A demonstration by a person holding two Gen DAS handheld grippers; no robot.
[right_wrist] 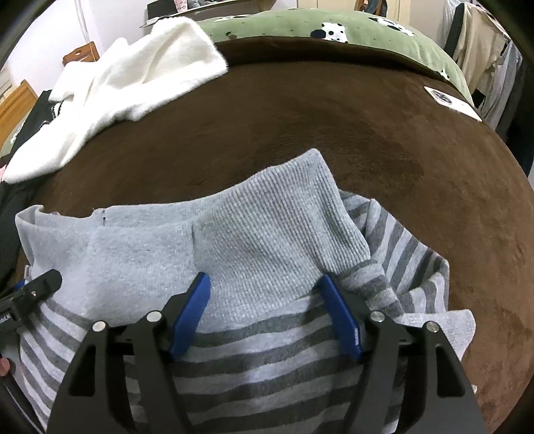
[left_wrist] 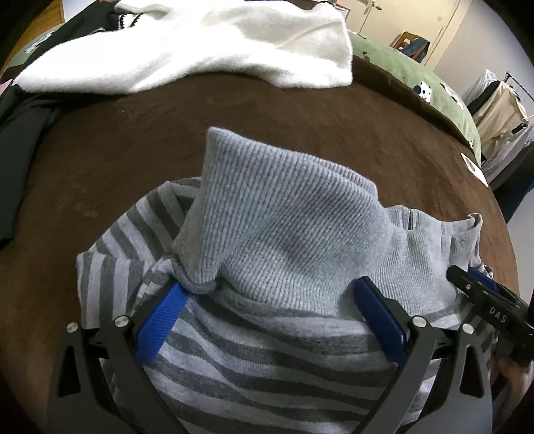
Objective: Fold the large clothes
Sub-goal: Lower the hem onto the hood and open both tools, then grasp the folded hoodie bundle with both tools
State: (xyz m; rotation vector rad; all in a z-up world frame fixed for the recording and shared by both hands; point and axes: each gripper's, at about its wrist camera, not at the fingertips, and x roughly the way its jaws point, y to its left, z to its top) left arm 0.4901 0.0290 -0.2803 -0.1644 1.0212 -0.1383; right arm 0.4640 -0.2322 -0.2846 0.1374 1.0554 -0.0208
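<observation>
The grey striped sweater (left_wrist: 253, 354), soft, limp and light, lies bunched on the near brown blanket (left_wrist: 300, 127); both grippers, left (left_wrist: 273, 300) and right (right_wrist: 263, 293), gape empty over its ribbed hem (right_wrist: 273, 227), the best hold.

Surface: a bed covered by a brown plush blanket (right_wrist: 333, 133), mostly bare through the middle.
Near edge: a grey striped garment (left_wrist: 267, 350) lies bunched on the blanket, its plain ribbed grey part folded over on top.
Far left: a white fleecy garment (right_wrist: 133, 76) lies spread on the blanket, well apart from the striped one.
Left edge: dark clothing (left_wrist: 20, 140) lies beside the white garment.
Far side: a green spotted cover (right_wrist: 333, 30) borders the blanket.
Right corner: a small white card (right_wrist: 450, 100) lies flat.
</observation>
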